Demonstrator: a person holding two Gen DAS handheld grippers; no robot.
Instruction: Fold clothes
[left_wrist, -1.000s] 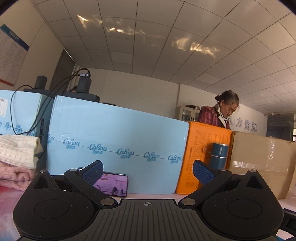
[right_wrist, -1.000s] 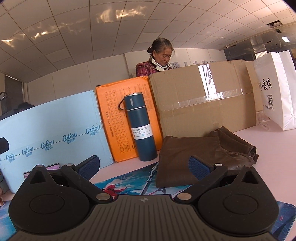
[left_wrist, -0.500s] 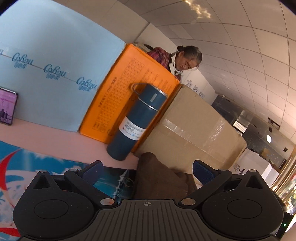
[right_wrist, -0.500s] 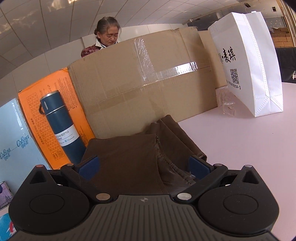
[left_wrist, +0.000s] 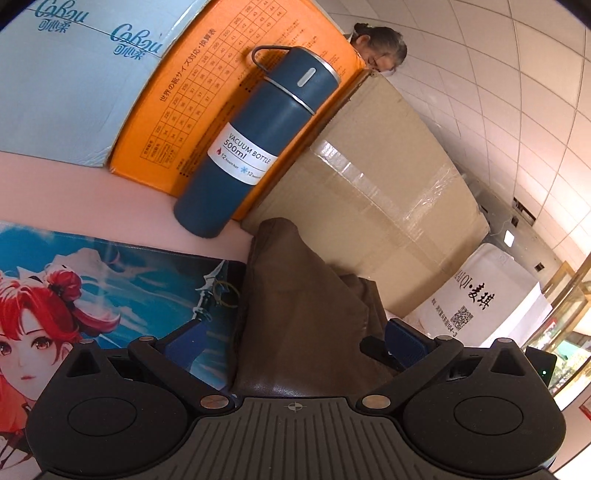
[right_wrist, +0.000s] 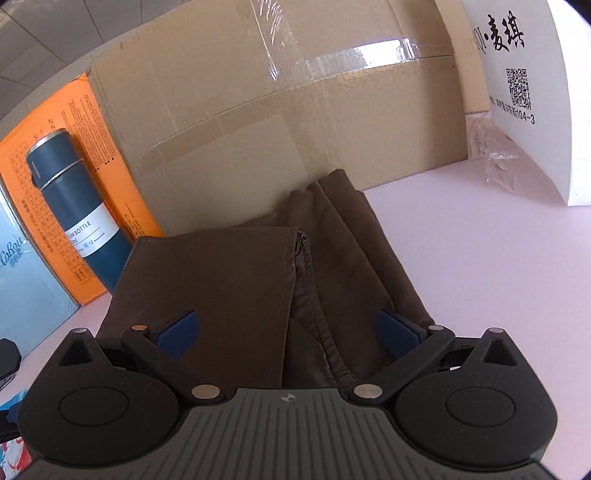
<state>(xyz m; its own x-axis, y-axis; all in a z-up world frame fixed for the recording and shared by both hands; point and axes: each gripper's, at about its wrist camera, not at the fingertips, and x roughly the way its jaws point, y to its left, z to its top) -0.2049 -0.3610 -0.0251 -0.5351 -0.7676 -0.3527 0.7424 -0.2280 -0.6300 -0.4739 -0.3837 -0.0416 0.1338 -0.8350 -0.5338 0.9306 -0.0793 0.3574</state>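
A dark brown garment (right_wrist: 258, 280) lies folded on the pink table in front of a cardboard box; it also shows in the left wrist view (left_wrist: 299, 317). My right gripper (right_wrist: 288, 332) is open, its blue pads spread over the garment's near part, holding nothing. My left gripper (left_wrist: 295, 343) is open, tilted, with the garment's left edge between its fingers, holding nothing. Whether either touches the cloth I cannot tell.
A blue vacuum bottle (left_wrist: 255, 140) stands left of the garment against an orange box (left_wrist: 207, 92). A taped cardboard box (right_wrist: 280, 110) stands behind it. A white bag (right_wrist: 517, 92) stands at the right. An anime-print mat (left_wrist: 92, 288) lies left. A woman's head (left_wrist: 380, 51) shows behind the boxes.
Both grippers have swung right and down toward the brown garment, which now fills the space between their open fingers. The left view has tilted.
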